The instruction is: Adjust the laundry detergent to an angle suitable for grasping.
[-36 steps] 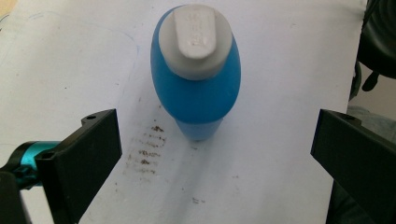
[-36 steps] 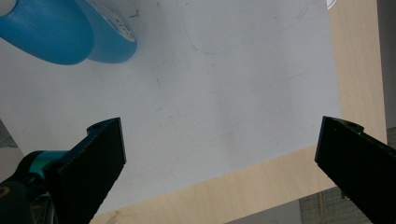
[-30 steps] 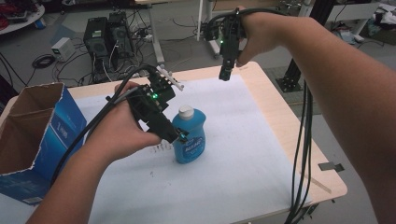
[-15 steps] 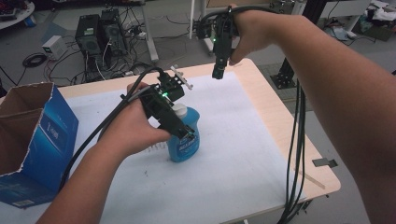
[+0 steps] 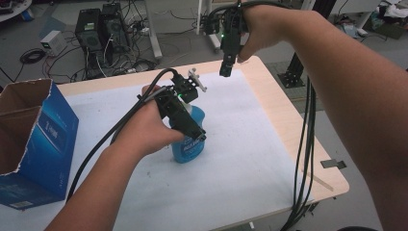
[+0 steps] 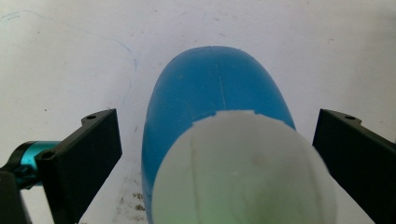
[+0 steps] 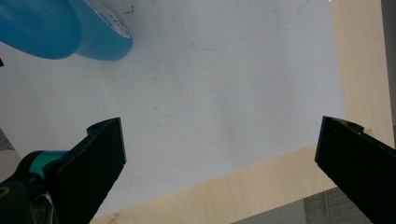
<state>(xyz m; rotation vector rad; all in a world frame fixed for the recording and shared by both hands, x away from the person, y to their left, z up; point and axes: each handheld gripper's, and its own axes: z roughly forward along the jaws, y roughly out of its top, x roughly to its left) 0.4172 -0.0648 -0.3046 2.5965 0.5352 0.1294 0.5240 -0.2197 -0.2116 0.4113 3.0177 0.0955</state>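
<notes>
While the left gripper (image 6: 217, 154) is held spread around the white cap (image 6: 243, 170) of the blue bottle (image 5: 189, 139) standing upright mid-table, it should be lowered centred, then closed evenly; farther off, the right gripper (image 5: 226, 67) is kept open above the table's (image 5: 284, 120) far edge.
</notes>
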